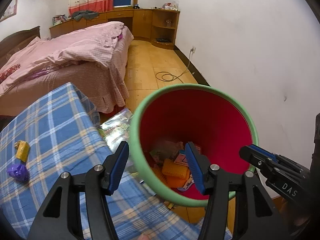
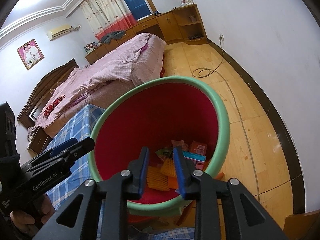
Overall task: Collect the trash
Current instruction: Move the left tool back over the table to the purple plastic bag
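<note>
Bedroom setting: we note a bed with a pink striped quilt, a wooden cabinet run under a curtained window, and a yellow wood floor with a coiled cable running to a wall socket. Nearest the cameras stands a table under a blue plaid cloth.

We find the trash bin, red inside with a pale green rim, just beside the table's edge and below both tools. It holds orange foam fruit netting, small printed cartons and other wrappers we cannot identify.

On the cloth, well apart from the bin, two items of trash lie near each other: a yellow wrapper and a crumpled purple wrapper.

We observe the left gripper over the near rim of the bin, its blue-padded jaws spread wide with nothing between them; one finger is on the table side of the rim, the other over the interior. We observe the right gripper over the bin's mouth, its jaws parted by a narrower gap, also holding nothing. Each tool appears at the edge of the other's view.
</note>
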Demonstrator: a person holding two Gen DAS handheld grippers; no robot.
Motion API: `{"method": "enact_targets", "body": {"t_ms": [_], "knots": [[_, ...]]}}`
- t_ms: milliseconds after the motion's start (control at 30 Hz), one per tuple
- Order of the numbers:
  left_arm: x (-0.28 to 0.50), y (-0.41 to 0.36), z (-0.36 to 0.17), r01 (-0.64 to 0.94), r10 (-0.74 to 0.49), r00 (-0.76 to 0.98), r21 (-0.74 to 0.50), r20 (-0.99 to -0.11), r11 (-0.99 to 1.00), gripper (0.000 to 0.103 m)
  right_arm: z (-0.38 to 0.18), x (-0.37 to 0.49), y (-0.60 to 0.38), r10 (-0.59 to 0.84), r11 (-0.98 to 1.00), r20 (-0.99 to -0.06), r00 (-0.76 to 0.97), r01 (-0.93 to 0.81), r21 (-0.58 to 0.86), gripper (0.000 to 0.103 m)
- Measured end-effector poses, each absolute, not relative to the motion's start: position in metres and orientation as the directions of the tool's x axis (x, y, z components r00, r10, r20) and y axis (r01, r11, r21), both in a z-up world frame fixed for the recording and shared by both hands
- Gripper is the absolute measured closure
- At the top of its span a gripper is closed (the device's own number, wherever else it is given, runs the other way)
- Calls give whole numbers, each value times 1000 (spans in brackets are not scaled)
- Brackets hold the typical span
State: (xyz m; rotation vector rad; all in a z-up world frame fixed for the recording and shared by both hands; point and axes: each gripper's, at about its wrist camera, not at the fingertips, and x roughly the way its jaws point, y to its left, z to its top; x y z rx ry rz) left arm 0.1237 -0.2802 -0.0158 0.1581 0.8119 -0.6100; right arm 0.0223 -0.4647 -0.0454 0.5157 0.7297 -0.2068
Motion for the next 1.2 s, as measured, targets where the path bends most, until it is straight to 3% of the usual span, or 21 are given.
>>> {"method": "enact_targets", "body": {"t_ms": [533, 1200], "knots": [[133, -206, -8, 418, -361, 600, -105, -714, 903, 45, -26, 35, -417, 61, 882, -659, 750, 268, 388, 57], [179, -72, -34, 55, -168, 626, -172, -762, 984, 40, -28, 70, -359, 162, 904, -670, 724, 164, 396, 53]]}}
